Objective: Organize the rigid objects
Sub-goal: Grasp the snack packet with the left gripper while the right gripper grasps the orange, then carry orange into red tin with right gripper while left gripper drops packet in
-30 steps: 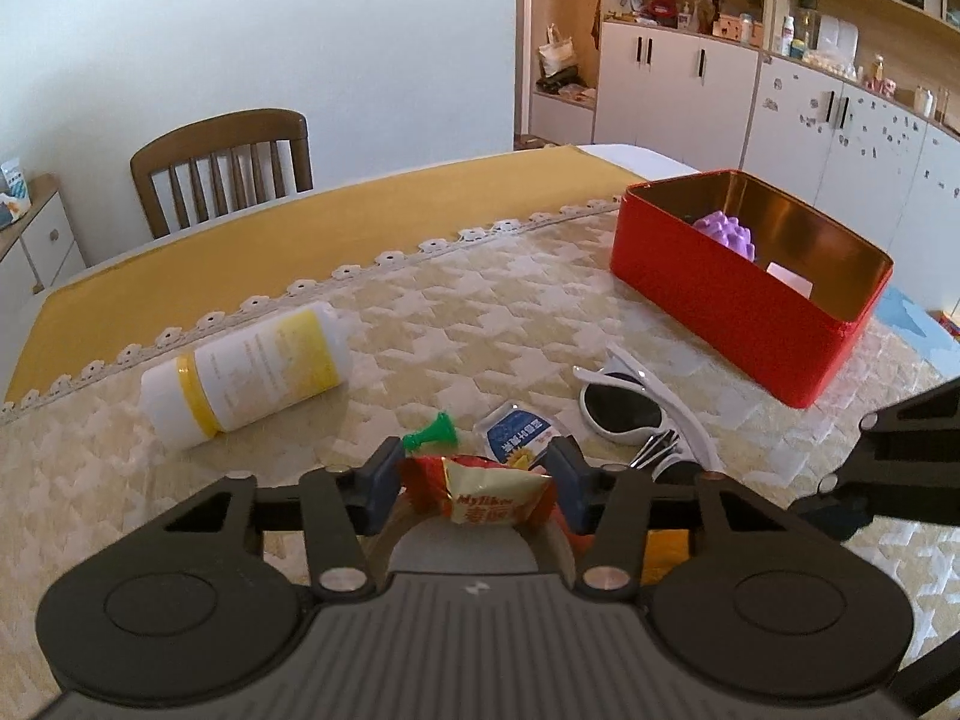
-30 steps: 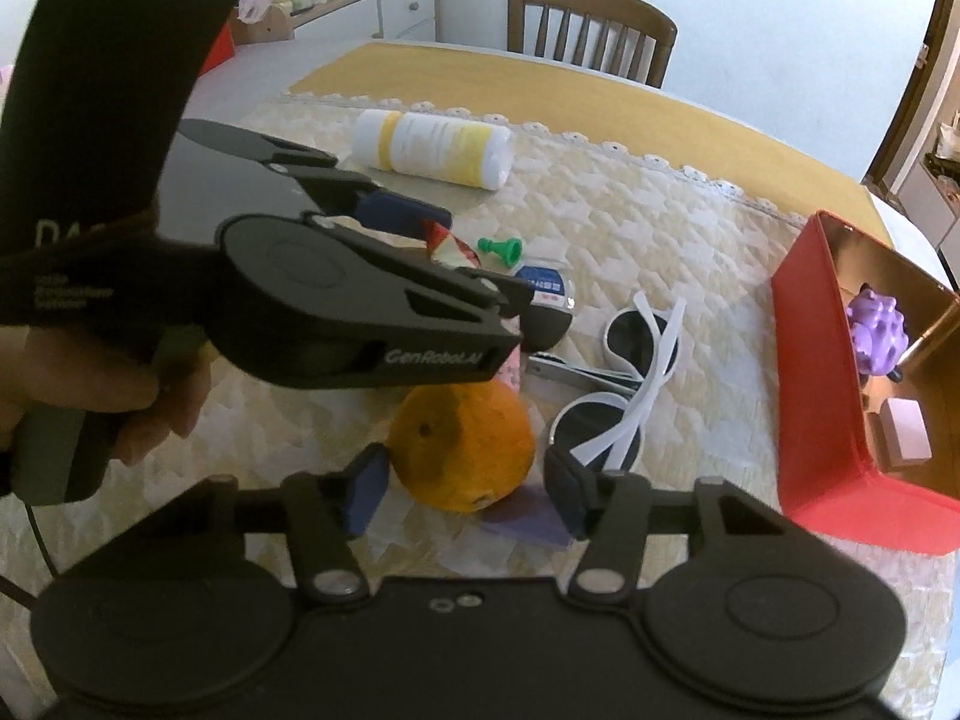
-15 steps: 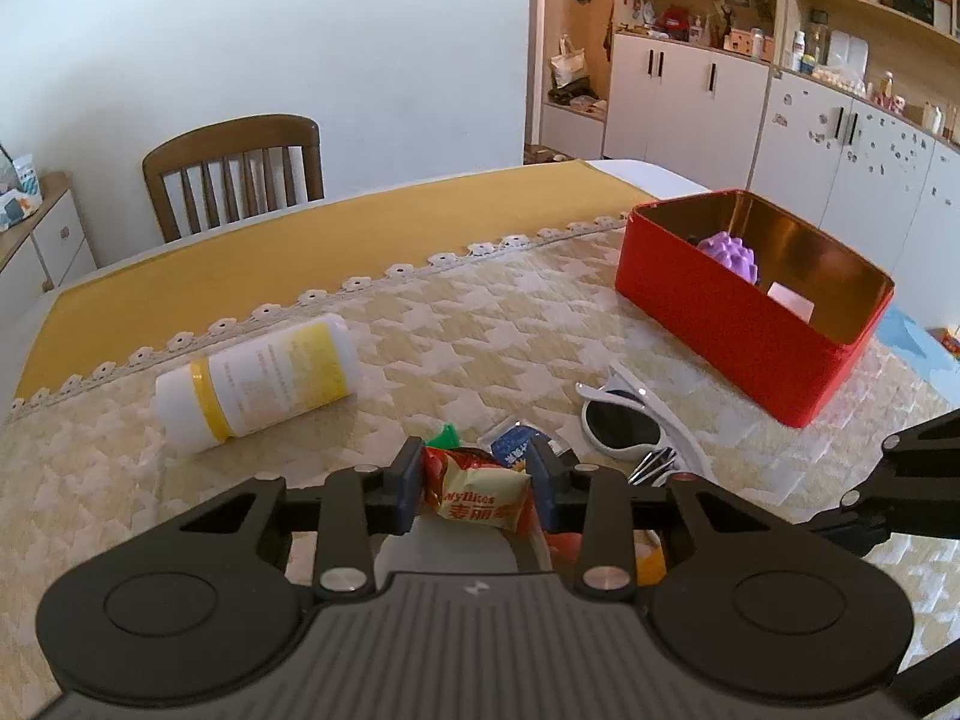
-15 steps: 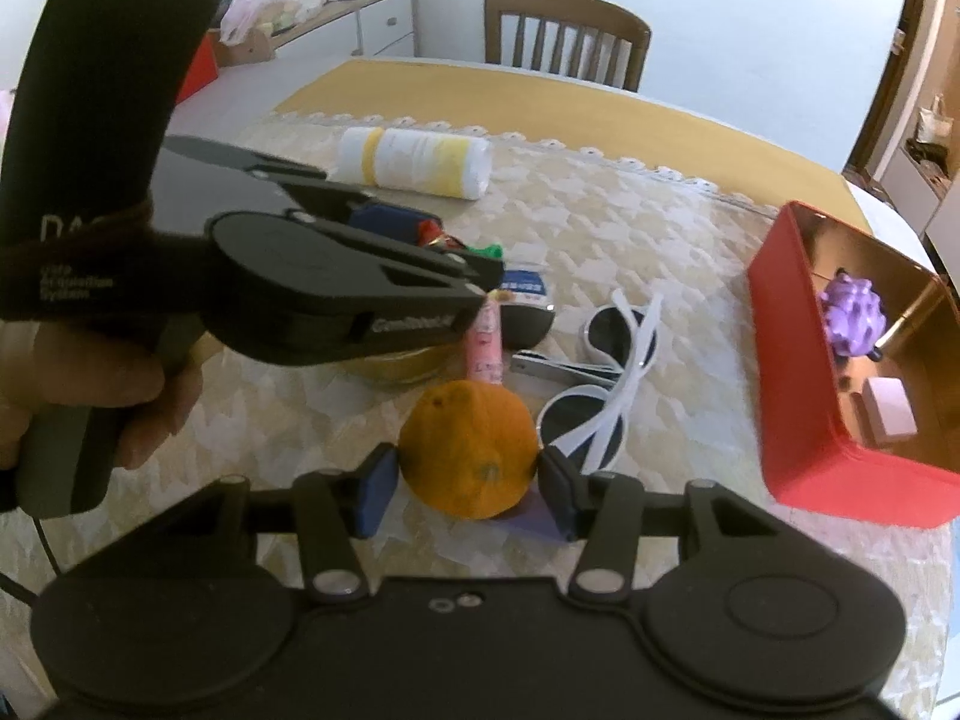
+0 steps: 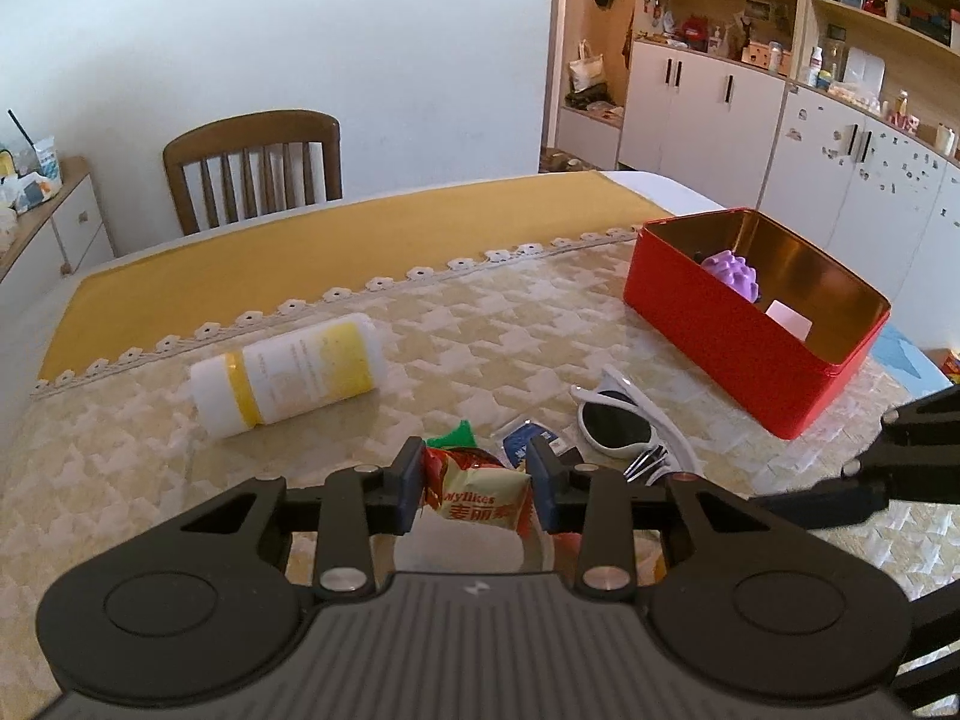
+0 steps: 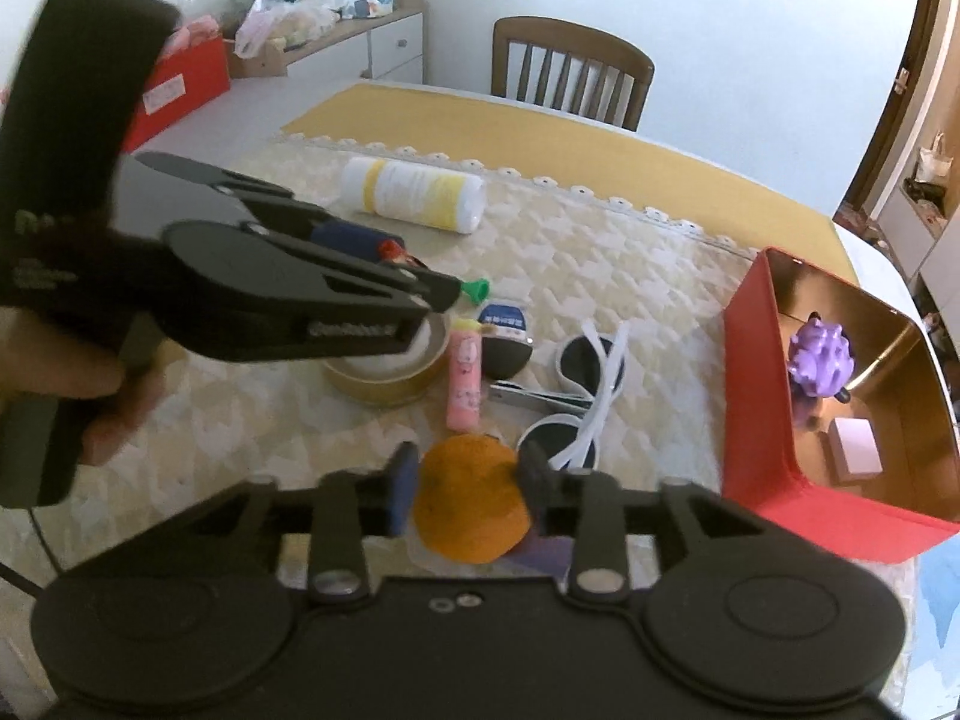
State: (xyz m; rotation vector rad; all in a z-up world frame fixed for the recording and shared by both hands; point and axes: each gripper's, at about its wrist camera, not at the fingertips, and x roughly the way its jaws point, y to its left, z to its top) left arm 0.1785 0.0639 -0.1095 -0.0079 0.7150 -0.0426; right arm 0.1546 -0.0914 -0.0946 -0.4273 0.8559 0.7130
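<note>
- Red sheet-metal box (image 5: pixel 750 354) with a gold-coloured inside is the landmark: it stands open on the bench (image 5: pixel 480 336), already holding a knobbly purple toy (image 5: pixel 733 272) and a small pale block (image 6: pixel 855 453).
- Left hand-held gripper (image 5: pixel 477 489) is clenched on a crinkly red-and-yellow snack packet (image 5: pixel 480 495); its jaws closed in during the past second and now sit steady on the packet. It is farther from the box than the right one, with white-framed sunglasses (image 5: pixel 624 420) lying between.
- Right hand-held gripper (image 6: pixel 468 480) has just been closing its jaws around a round orange fruit (image 6: pixel 471 507), and the pads look pressed to both sides of it.
- Fruit sits just beside the box's near red wall, so the right hand is the nearer carrier; I judge the coming move a lift and short swing over that rim.
- White-and-yellow plastic bottle (image 5: pixel 288 375) lies on its side well away from the box, long axis roughly along the lace border.
</note>
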